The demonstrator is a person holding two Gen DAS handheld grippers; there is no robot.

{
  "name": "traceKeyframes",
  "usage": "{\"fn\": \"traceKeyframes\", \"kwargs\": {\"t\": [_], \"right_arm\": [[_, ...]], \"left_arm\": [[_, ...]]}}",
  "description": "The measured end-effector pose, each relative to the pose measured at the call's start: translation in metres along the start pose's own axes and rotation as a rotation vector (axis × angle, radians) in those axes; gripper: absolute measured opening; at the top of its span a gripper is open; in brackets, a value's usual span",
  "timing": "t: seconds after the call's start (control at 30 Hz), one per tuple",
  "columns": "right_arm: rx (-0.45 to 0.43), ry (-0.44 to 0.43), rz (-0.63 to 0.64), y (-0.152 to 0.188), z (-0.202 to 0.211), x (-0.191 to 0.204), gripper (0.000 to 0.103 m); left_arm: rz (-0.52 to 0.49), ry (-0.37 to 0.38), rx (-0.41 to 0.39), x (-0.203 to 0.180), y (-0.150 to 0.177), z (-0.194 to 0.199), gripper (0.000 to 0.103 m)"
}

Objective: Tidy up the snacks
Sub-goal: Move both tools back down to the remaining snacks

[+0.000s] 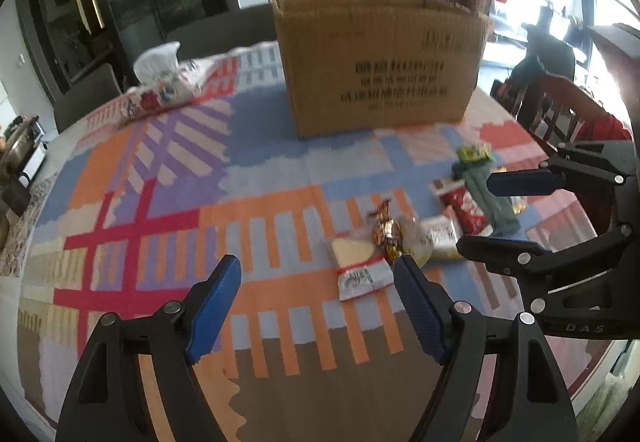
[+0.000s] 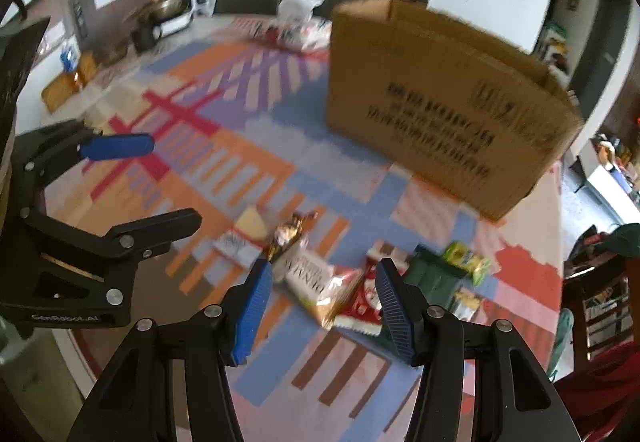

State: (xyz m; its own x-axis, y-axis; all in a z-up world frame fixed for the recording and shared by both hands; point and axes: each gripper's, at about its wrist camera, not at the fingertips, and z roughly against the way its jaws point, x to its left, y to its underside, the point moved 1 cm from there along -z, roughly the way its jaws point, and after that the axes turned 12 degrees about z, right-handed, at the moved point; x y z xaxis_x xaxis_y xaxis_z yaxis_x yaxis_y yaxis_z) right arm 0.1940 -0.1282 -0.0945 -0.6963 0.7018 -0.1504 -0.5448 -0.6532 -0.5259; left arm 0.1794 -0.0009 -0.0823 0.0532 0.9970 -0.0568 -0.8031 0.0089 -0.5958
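An open cardboard box [image 1: 380, 61] stands at the back of the table; it also shows in the right wrist view [image 2: 444, 109]. Several snacks lie in a loose group on the patterned tablecloth: a pale wedge in a white wrapper [image 1: 356, 262] [image 2: 246, 232], a gold foil candy [image 1: 386, 236] [image 2: 288, 234], a white packet [image 1: 438, 238] [image 2: 310, 274], a red packet [image 1: 464, 209] [image 2: 362, 300], a dark green packet [image 1: 496, 201] [image 2: 434, 276] and a small yellow-green pack [image 1: 474, 153] [image 2: 468, 256]. My left gripper [image 1: 318, 284] is open and empty, just left of the snacks. My right gripper [image 2: 324, 284] is open and empty above the white and red packets.
A tissue pack [image 1: 160, 81] lies at the table's far left. Dark wooden chairs [image 1: 560, 109] stand at the right edge. A counter with a pot [image 2: 168, 9] lies beyond the table. The tablecloth [image 1: 200, 201] spreads left of the snacks.
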Motion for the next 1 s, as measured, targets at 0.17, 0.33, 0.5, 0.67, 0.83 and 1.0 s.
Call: {"fn": "traceKeyframes", "kwargs": {"t": [0.17, 0.33, 0.5, 0.67, 0.83, 1.0], "right_arm": [[0.066, -0.031, 0.050, 0.002, -0.019, 0.001, 0.055], [0.096, -0.031, 0.080, 0.000, -0.035, 0.001, 0.055], [0.096, -0.041, 0.084, -0.002, -0.047, 0.000, 0.055], [0.075, -0.043, 0.075, -0.006, -0.052, -0.004, 0.055], [0.068, -0.060, 0.058, -0.008, -0.059, -0.009, 0.054], [0.062, -0.063, 0.047, -0.012, -0.063, -0.011, 0.047]], "left_arm": [[0.022, 0.017, 0.083, 0.001, 0.002, -0.026, 0.076], [0.054, 0.017, 0.126, 0.003, 0.000, -0.044, 0.073], [0.061, 0.008, 0.141, 0.000, -0.003, -0.057, 0.071], [0.077, 0.009, 0.160, 0.000, -0.006, -0.070, 0.066], [0.097, 0.015, 0.159, 0.003, -0.009, -0.079, 0.063], [0.109, 0.045, 0.151, 0.003, -0.009, -0.081, 0.051]]}}
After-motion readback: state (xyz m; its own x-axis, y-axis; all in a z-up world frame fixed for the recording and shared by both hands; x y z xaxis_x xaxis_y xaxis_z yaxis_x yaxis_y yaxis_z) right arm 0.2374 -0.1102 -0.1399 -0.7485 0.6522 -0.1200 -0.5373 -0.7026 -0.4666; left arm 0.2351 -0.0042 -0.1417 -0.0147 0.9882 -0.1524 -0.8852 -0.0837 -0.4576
